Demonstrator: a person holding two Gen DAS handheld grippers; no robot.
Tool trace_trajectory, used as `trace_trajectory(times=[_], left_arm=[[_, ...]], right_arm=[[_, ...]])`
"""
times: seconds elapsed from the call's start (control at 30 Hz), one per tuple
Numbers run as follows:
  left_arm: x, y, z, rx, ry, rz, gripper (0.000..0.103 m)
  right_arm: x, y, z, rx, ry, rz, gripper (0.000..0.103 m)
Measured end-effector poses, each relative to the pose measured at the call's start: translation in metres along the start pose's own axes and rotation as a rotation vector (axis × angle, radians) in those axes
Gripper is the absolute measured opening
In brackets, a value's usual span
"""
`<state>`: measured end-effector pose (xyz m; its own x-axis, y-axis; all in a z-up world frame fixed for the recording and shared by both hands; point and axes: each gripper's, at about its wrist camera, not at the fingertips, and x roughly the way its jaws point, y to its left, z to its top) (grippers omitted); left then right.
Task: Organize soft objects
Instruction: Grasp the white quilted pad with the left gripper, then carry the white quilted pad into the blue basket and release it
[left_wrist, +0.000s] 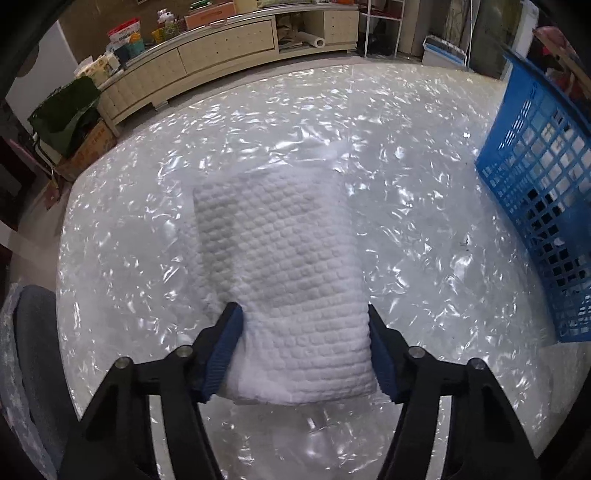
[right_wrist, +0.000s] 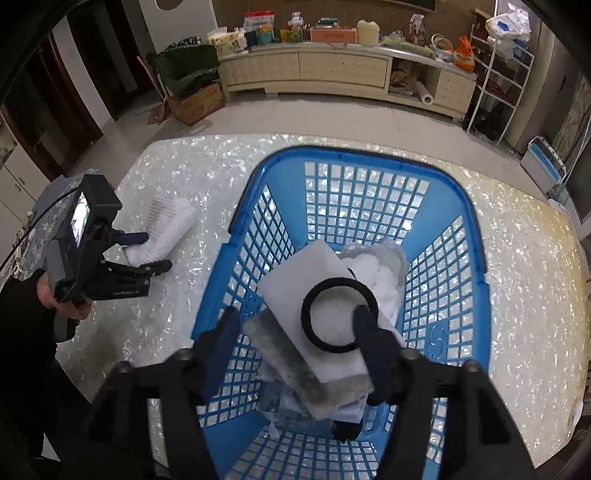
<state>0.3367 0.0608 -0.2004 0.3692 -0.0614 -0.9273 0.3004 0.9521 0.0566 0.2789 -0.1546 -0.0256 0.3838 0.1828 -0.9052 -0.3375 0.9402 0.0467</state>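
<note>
The surface (left_wrist: 406, 155) is covered in shiny crinkly plastic, with a blue basket (right_wrist: 476, 236) on it already holding a pile of soft stuff. Beside the basket lies a folded white waffle towel (left_wrist: 280, 266). It looks light, floppy and squishy, so I'd pinch the whole folded stack at its near end to keep the layers together. The left gripper (left_wrist: 303, 347) straddles that end, fingers right against both sides. The right gripper (right_wrist: 295, 339) hangs spread apart over the basket, nothing in it.
</note>
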Motion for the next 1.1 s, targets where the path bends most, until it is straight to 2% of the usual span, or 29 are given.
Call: trace_trajectory(times=[0.07, 0.1, 0.2, 0.27, 0.53, 0.6, 0.67, 0.87, 1.1], left_arm=[[0.000, 0.007, 0.000, -0.015, -0.006, -0.019, 0.055], [-0.001, 0.008, -0.001, -0.016, -0.010, -0.018, 0.053], [-0.003, 0.008, -0.002, -0.016, -0.017, -0.003, 0.036], [-0.008, 0.011, -0.004, -0.026, -0.021, -0.004, 0.026], [-0.038, -0.002, -0.015, -0.059, -0.038, -0.035, 0.024], [-0.051, -0.007, -0.019, -0.069, -0.054, -0.064, 0.024], [-0.070, -0.014, -0.023, -0.076, -0.077, -0.093, 0.024], [-0.117, -0.035, -0.028, -0.080, -0.139, -0.131, 0.024], [-0.169, -0.064, -0.019, -0.051, -0.209, -0.141, 0.024]], right_arm=[[-0.006, -0.001, -0.003, 0.006, -0.016, -0.004, 0.067], [-0.011, -0.002, -0.005, 0.011, -0.024, -0.005, 0.071], [-0.020, -0.007, -0.012, 0.017, -0.042, -0.009, 0.079], [-0.023, -0.010, -0.017, 0.018, -0.041, -0.018, 0.080], [-0.027, -0.025, -0.034, 0.061, -0.023, -0.043, 0.089], [-0.030, -0.027, -0.040, 0.066, -0.025, -0.064, 0.096], [-0.031, -0.027, -0.043, 0.066, -0.026, -0.083, 0.099], [-0.038, -0.032, -0.056, 0.081, -0.031, -0.114, 0.100], [-0.049, -0.040, -0.067, 0.111, -0.059, -0.138, 0.102]])
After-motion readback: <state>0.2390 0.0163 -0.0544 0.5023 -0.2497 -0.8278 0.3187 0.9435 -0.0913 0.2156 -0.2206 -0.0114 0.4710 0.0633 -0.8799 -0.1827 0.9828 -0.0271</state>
